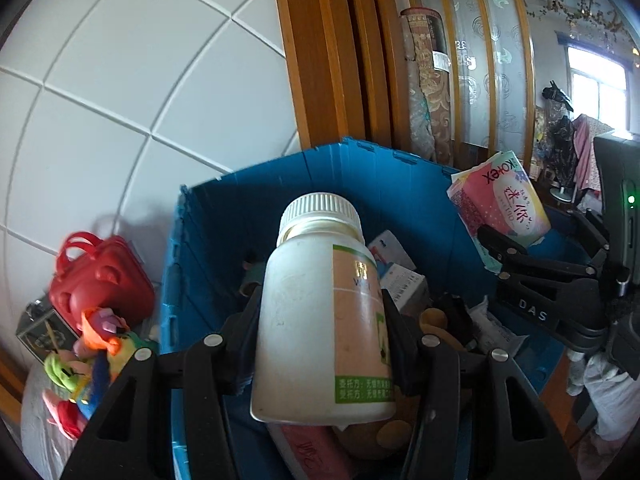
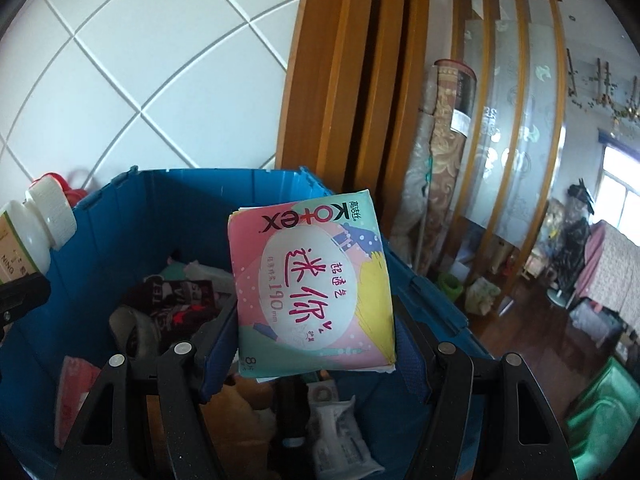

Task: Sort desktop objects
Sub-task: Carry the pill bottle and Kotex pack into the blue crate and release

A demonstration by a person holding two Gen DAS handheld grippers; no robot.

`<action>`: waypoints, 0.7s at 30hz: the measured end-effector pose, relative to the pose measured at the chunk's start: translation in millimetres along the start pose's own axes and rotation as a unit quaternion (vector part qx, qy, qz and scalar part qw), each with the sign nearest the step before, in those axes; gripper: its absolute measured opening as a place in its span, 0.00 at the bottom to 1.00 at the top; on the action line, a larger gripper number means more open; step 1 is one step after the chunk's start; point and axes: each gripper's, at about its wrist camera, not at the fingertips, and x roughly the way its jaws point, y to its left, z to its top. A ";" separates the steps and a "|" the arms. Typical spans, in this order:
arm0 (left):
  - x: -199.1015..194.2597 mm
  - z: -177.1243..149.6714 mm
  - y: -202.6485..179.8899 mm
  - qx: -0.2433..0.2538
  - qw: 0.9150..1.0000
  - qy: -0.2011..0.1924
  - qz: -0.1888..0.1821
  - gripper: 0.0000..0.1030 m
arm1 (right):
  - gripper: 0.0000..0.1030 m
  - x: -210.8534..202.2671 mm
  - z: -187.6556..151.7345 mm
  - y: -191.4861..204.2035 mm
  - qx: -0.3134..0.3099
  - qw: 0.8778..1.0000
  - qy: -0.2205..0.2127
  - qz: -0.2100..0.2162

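Bottle (image 1: 320, 312) upright, cap up, clamped in left claw (image 1: 320, 344); Kotex pack (image 2: 312, 292) pinched in right claw (image 2: 316, 340).

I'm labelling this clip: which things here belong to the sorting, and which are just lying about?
In the job:
white plastic pill bottle, in left gripper
pink Kotex pad packet, in right gripper
blue plastic crate

Lying about:
red toy handbag
rolled patterned carpet
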 end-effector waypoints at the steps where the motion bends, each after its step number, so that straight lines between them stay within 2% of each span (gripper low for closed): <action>1: 2.9 -0.1 -0.4 0.000 1.000 0.007 -0.001 0.50 | 0.67 3.7 -0.2 -1.3 0.001 1.000 0.004 -0.003; 4: 7.9 -0.3 0.5 -0.003 1.000 0.022 -0.005 0.51 | 0.67 10.8 -1.2 -4.6 0.004 1.000 0.011 -0.003; 8: 10.1 0.0 5.0 -0.019 0.999 0.032 -0.008 0.65 | 0.68 11.3 -1.4 -3.5 0.004 1.000 0.014 -0.003; 12: 10.7 -0.8 1.1 -0.007 1.000 0.030 -0.005 0.66 | 0.72 12.2 -0.7 0.1 -0.006 1.000 0.017 -0.007; 14: 10.9 -1.4 1.2 -0.007 1.000 0.029 -0.007 0.66 | 0.76 11.8 -0.5 2.0 -0.008 1.000 0.016 -0.011; 16: 11.9 -1.5 4.4 -0.017 0.999 0.032 -0.012 0.66 | 0.86 10.2 -0.9 3.8 -0.011 1.000 0.013 -0.011; 21: 14.8 -0.4 10.5 -0.033 0.998 0.038 -0.025 0.66 | 0.89 10.0 -0.1 9.4 -0.024 0.999 0.010 -0.023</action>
